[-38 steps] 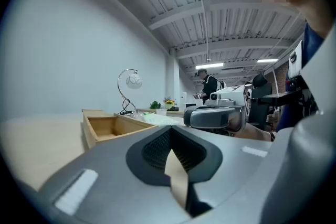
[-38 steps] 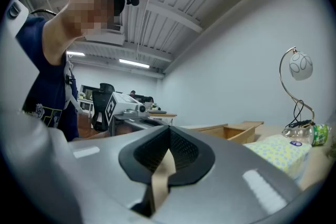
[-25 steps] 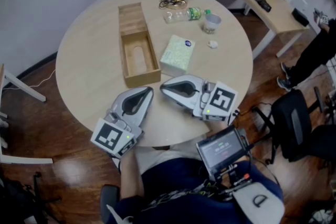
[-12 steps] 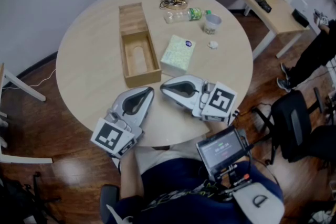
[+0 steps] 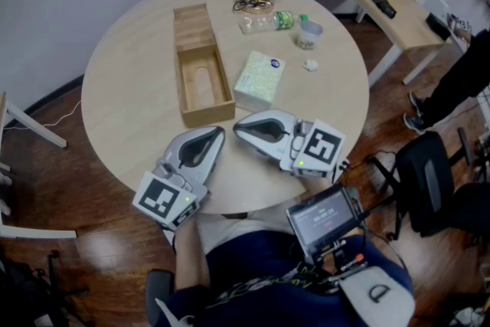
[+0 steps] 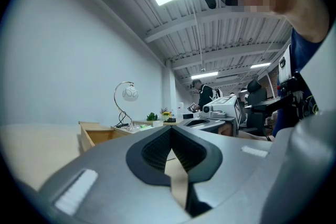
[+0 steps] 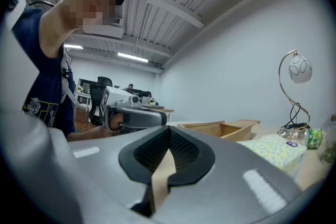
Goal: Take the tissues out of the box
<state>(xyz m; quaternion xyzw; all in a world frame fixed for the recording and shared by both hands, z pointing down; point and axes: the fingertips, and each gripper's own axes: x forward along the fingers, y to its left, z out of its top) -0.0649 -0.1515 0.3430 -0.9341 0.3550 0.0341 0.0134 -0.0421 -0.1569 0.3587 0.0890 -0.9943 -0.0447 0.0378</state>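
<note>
Head view | my left gripper [image 5: 217,133] and right gripper [image 5: 238,126] lie closed, empty, unmoved on the table [image 5: 126,107] | tissues [image 5: 259,80] already beside the emptied box [image 5: 207,116] | task looks done

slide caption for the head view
Left hand-held gripper and right hand-held gripper lie shut near wooden box and tissue pack

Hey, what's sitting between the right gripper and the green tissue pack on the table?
Nothing. The head view shows only a short strip of bare tabletop between the right gripper and the tissue pack.
</note>
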